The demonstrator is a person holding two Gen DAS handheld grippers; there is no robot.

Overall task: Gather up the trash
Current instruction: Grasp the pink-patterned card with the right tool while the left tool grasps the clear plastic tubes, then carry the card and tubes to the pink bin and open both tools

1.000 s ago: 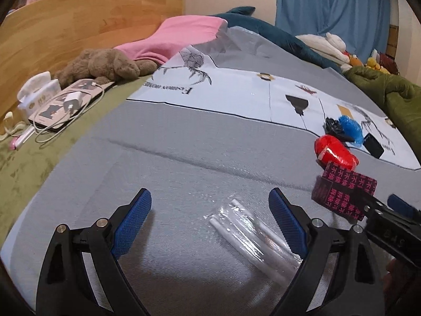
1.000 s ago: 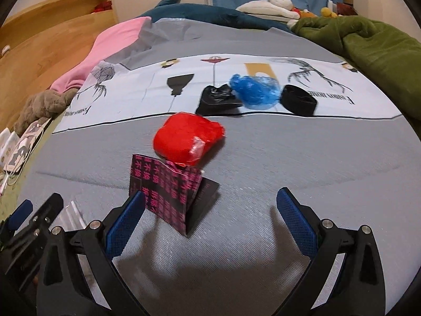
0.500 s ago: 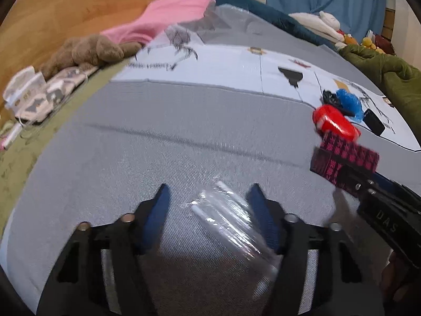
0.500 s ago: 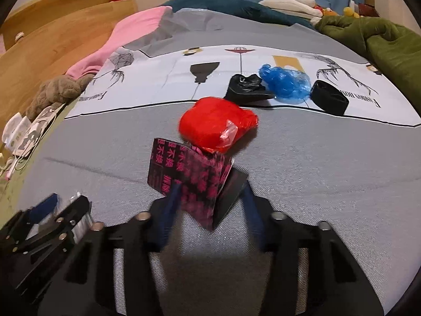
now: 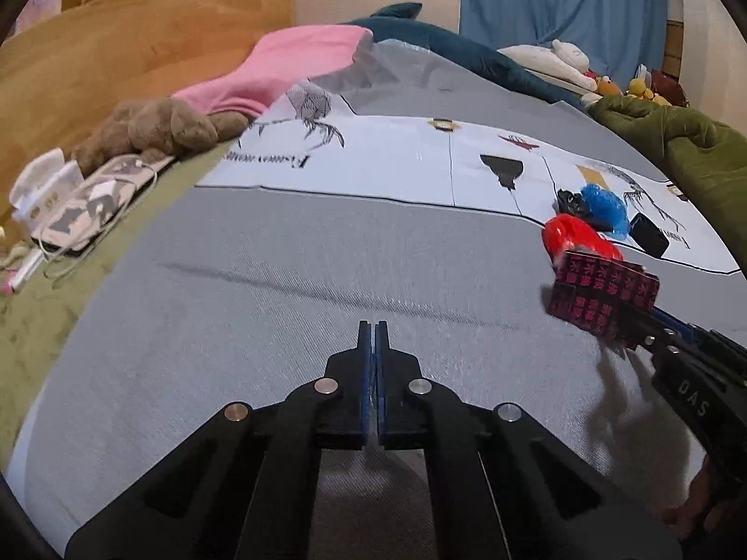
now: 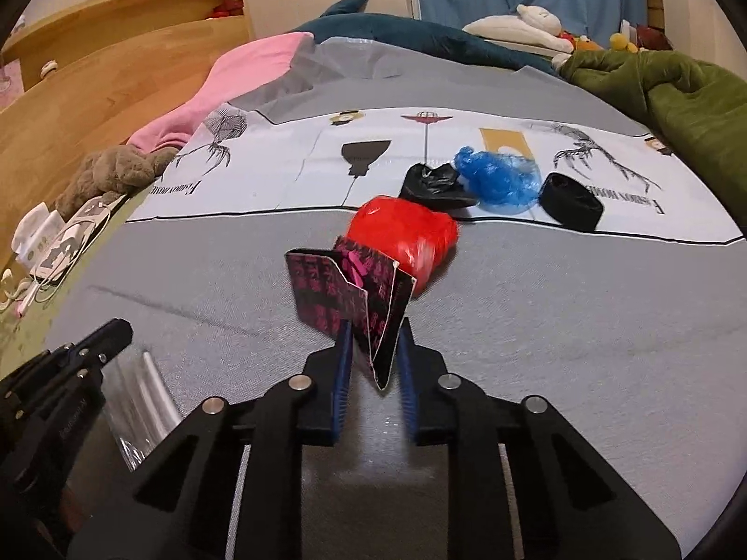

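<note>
My left gripper [image 5: 373,326] is shut; in the right wrist view it [image 6: 116,329] holds a clear plastic wrapper [image 6: 140,401] that hangs below it. My right gripper [image 6: 373,340] is shut on a black-and-pink patterned paper packet [image 6: 345,298], lifted off the grey bed sheet [image 6: 560,326]; the packet also shows in the left wrist view [image 5: 602,294]. Behind it lie a red plastic bag [image 6: 406,233], a crumpled black bag [image 6: 434,182], a blue bag [image 6: 499,177] and a black roll [image 6: 569,200].
A brown plush toy [image 5: 149,130], a pink blanket [image 5: 289,60] and a phone with cables [image 5: 88,200] lie at the left by the wooden headboard [image 5: 140,32]. A green duvet [image 6: 677,98] is bunched at the right. A white printed cloth [image 5: 397,163] covers the far bed.
Both grippers closed from wide open: the left on the clear wrapper, the right on the patterned packet. Both items have been lifted off the sheet.
</note>
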